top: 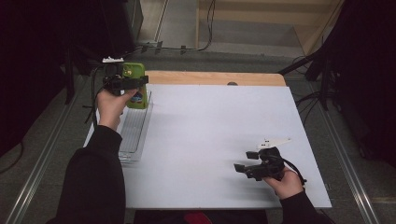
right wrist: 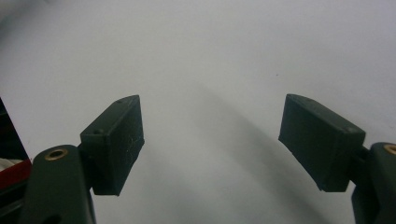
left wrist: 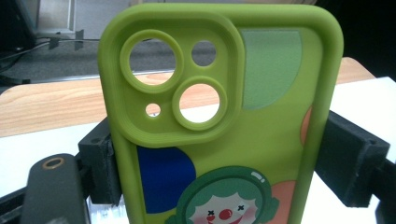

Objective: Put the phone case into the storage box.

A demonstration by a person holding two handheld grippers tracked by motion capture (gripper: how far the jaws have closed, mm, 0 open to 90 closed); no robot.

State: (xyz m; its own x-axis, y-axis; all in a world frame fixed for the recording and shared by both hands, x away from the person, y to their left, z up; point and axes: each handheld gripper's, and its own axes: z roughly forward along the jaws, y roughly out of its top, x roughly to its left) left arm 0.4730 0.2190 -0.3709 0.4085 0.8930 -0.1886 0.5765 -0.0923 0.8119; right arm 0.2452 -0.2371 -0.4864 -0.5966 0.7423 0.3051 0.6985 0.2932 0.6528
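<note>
— Two grippers, well apart. The left gripper (top: pixel 122 83) is up at the far left corner of the white table (top: pixel 210 140), clamped on a green phone case (top: pixel 136 84) held upright above a clear rack (top: pixel 133 128).

— Anything crowding it?

— Just that rack beneath it, along the table's left edge. Behind it runs a strip of bare wood (top: pixel 210 78) with a small dark thing on it that I can't make out, and cables on the floor beyond.

— And the other one?

— The right gripper (top: pixel 247 169) sits low near the front right, jaws spread wide, nothing between them, plain white surface around it.

— What do the close cameras add?

— The left gripper view shows the phone case (left wrist: pixel 224 130) squeezed by its two long edges, camera cut-outs at the top, a clown face and coloured patches printed lower down. From above you'd never read that print. The right gripper view looks along the right gripper (right wrist: pixel 212 140) at bare white table (right wrist: pixel 210 56) and its own shadow.
</note>
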